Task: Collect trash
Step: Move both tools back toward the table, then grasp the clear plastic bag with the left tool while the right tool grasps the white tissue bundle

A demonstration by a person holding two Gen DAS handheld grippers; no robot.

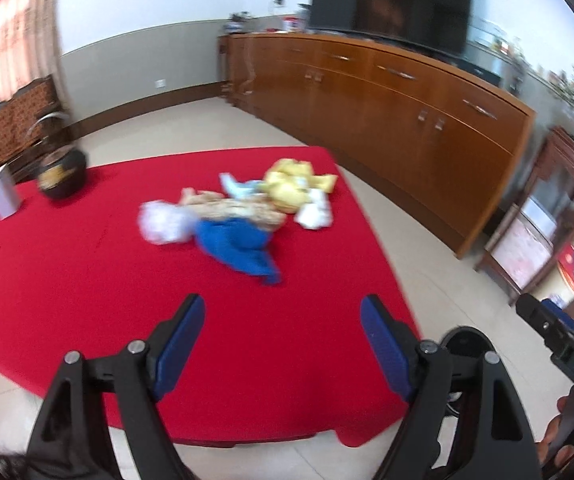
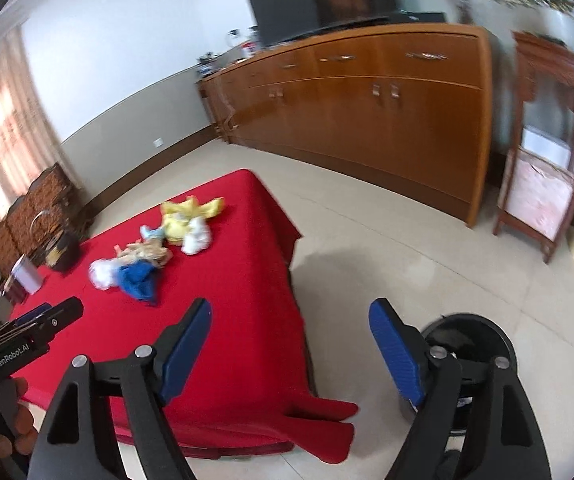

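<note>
A heap of crumpled trash lies on the red tablecloth: a blue piece, a white wad, a tan piece, a yellow piece and a white piece. The heap also shows in the right wrist view. My left gripper is open and empty, above the table's near part, short of the heap. My right gripper is open and empty, over the table's right corner. A black bin stands on the floor behind its right finger.
A dark basket and a white canister stand at the table's far left. A long wooden sideboard with a television runs along the wall. A small wooden cabinet stands to the right. Tiled floor surrounds the table.
</note>
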